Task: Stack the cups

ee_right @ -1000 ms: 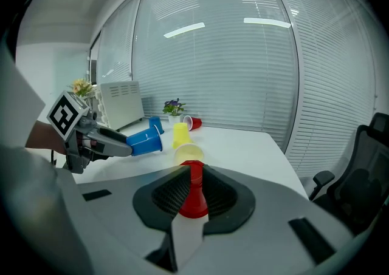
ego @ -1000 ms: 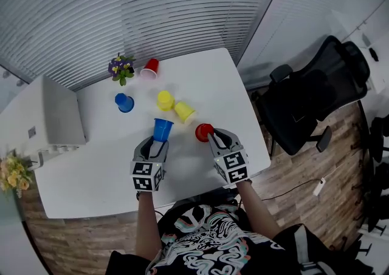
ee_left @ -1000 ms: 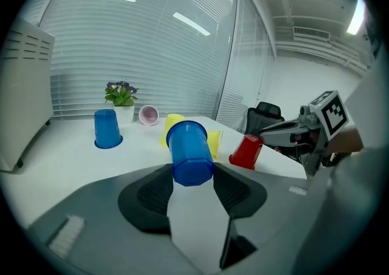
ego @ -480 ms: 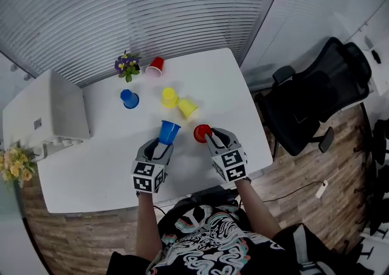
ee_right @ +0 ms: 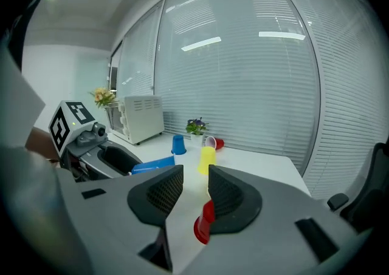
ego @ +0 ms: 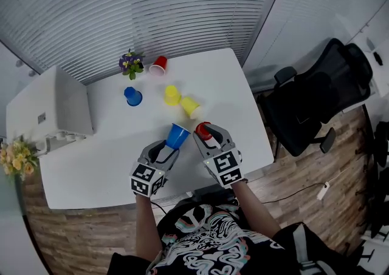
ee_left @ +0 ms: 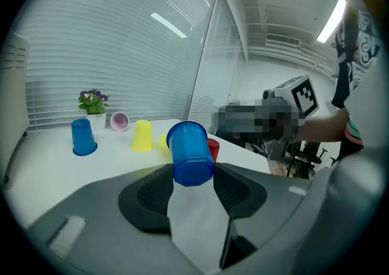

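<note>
My left gripper (ego: 171,146) is shut on the base of a blue cup (ego: 177,136), which is tilted with its mouth away from me (ee_left: 189,149). Right beside it, my right gripper (ego: 205,135) has its jaws opening. A red cup (ee_right: 203,222) hangs low against the right finger (ee_right: 234,195), below the pads and not squeezed between them. On the white table (ego: 231,95) further back are an upside-down blue cup (ego: 132,96), two yellow cups (ego: 172,94) (ego: 190,107), and a red cup on its side (ego: 159,65).
A potted plant (ego: 130,61) stands at the table's back edge by the blinds. A white appliance (ego: 51,110) fills the left end, with flowers (ego: 12,167) near it. A black office chair (ego: 322,91) stands on the floor to the right.
My left gripper has swung the blue cup to the right, so it now tilts close to the red cup. The right gripper has turned slightly inward, and less of the red cup shows.
</note>
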Available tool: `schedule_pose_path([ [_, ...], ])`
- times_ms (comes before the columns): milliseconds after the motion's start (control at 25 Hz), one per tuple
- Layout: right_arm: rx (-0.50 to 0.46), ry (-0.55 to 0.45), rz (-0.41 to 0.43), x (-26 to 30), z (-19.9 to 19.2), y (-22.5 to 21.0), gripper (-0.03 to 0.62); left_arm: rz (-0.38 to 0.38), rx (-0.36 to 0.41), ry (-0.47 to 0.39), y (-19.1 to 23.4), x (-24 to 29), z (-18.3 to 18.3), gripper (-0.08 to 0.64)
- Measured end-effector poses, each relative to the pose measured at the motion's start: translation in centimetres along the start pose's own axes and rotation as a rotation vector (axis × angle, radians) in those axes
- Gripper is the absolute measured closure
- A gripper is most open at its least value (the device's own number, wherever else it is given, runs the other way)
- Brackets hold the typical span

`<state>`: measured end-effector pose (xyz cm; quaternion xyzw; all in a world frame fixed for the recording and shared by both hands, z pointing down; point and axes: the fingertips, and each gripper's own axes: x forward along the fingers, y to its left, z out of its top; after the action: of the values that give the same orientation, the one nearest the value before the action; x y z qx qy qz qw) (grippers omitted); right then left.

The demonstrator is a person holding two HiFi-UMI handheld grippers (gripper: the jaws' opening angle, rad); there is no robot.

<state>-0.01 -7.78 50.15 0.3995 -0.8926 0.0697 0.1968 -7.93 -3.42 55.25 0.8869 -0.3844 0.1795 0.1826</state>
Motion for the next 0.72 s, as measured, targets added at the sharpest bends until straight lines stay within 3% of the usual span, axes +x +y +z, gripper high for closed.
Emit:
schedule_pose_path([
  [200,-0.065,-0.002,0.046,1.1,1.0,2.1,0.455,-0.063,0.024,-0.001,-1.7,-0.5,0.3,0.354],
  [720,-0.086,0.087,0.022,1.5,-1.4,2.2,0.454,-0.055,0.008,-0.146,-1.0,-2.1,2.8,0.356],
])
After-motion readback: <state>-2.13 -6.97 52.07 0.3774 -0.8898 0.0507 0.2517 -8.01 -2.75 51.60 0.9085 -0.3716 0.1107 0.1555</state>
